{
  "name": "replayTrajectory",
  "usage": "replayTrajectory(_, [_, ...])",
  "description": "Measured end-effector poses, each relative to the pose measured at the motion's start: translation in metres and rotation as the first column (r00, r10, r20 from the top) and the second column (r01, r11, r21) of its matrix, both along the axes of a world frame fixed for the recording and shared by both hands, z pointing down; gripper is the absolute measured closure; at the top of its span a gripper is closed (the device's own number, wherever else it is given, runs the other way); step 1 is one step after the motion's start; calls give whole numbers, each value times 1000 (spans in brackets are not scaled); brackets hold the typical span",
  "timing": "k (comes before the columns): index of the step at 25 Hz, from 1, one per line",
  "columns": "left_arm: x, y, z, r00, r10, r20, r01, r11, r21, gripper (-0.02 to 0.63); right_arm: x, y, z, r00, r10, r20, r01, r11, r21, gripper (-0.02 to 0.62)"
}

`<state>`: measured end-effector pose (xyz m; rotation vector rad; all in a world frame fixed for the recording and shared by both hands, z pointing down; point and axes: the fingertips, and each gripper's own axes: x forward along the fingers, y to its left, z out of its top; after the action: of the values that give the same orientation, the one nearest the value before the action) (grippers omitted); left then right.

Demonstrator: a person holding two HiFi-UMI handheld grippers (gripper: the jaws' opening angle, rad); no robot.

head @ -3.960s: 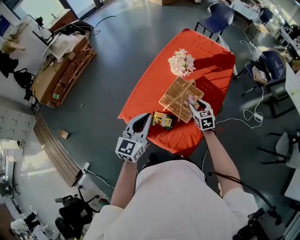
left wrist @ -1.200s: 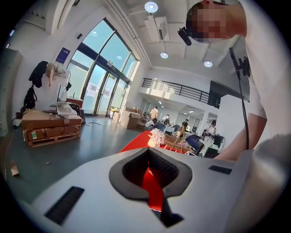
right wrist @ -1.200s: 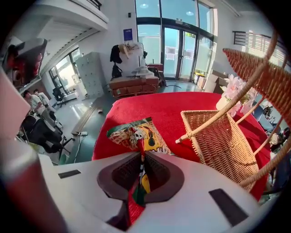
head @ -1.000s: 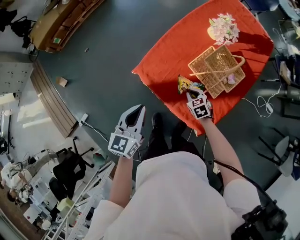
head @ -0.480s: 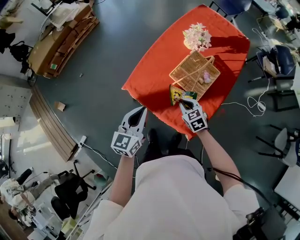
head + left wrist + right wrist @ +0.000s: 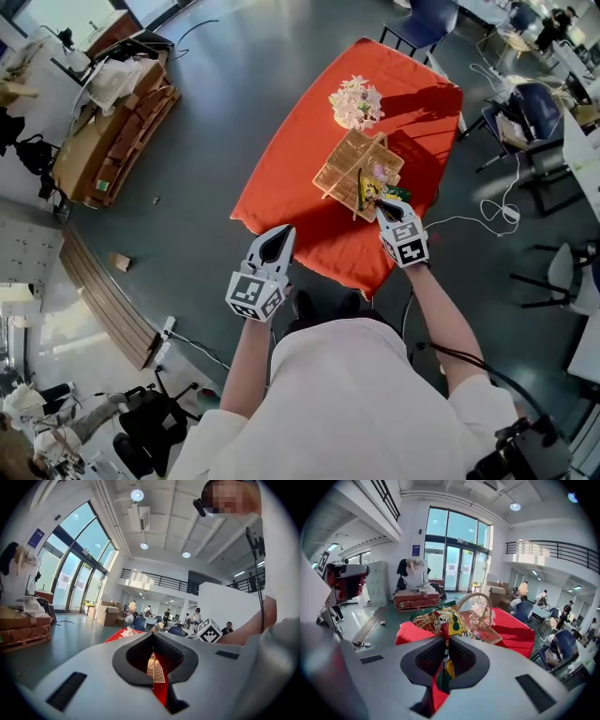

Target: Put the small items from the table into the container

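We see the right claw [image 6: 385,208] pinching a snack packet [image 6: 443,620] by its flat edge. The packet hangs at the near end of the wicker basket [image 6: 347,167], which stands on the red-covered surface [image 6: 291,187]. We judge the packet light, soft and a little slippery. Its contents can probably break under a hard squeeze, so the sealed edge is the good place to hold. The left claw [image 6: 279,234] is pressed together on nothing, beside the near edge of the surface. In the head view the right claw covers most of the packet, and a pale pink thing [image 6: 380,173] inside the basket is too small to name
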<state>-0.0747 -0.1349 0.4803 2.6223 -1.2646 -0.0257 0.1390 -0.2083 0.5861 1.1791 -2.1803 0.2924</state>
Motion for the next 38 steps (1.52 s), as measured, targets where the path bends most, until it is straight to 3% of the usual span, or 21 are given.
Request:
replayTrajectory(6, [13,-21,-13,1000,14,-4,-14,1000,23,598,56,-33,-1,995,82,-57,-81,996,20,561])
replayTrajectory(13, [21,-43,-22,1000,8,0,-8,999,31,598,79,-67,6,989,88,-121,-90,996,-12,561])
replayTrajectory(27, [-2,-58,-15,998,-56,21,56,998,2,598,49,-113,17,992,25,-126,-29,999,-27,561])
replayTrajectory(33, [-5,-58,-15,998,-57,26,57,998,0,598,44,-121,21,997,60,-41,-63,996,-69,542])
replayTrajectory(35, [-5,-57,-14,998,-57,25,57,998,0,598,44,-121,19,998,64,-23,-65,996,-63,506])
replayTrajectory(38, [-5,-55,-15,998,-52,23,52,999,4,598,43,-119,11,998,62,-30,-63,997,-37,505])
